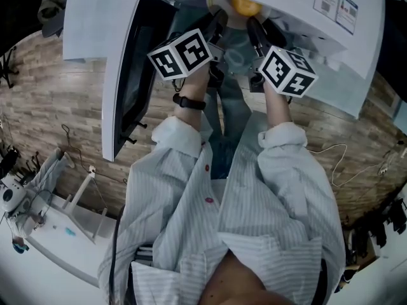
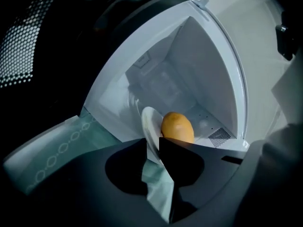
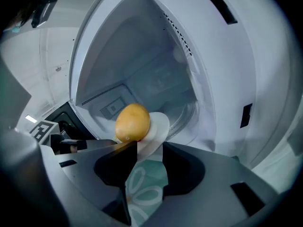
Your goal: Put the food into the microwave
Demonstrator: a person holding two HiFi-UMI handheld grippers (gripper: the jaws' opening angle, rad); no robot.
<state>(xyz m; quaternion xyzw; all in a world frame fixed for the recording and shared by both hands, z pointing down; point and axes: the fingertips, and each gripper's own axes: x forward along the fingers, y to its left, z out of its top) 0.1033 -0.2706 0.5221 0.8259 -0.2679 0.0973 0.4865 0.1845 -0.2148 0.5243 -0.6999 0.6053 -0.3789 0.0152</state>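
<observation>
Yellow, potato-like food on white plate, inside open microwave. Left gripper: jaws slightly apart, plate rim in the gap, pads not clamping. Right gripper: jaws spread wide around opposite rim, plate loose between them. Microwave door swung open at person's left.

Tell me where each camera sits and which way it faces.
Head view: on the head, steeply down at the open white microwave; striped sleeves, left gripper, right gripper show.
Left gripper view: on that gripper, into that microwave; own jaws flank the round white plate.
Right gripper view: likewise, from the opposite side; own jaws show.
Both gripper views share the yellow oval food.
</observation>
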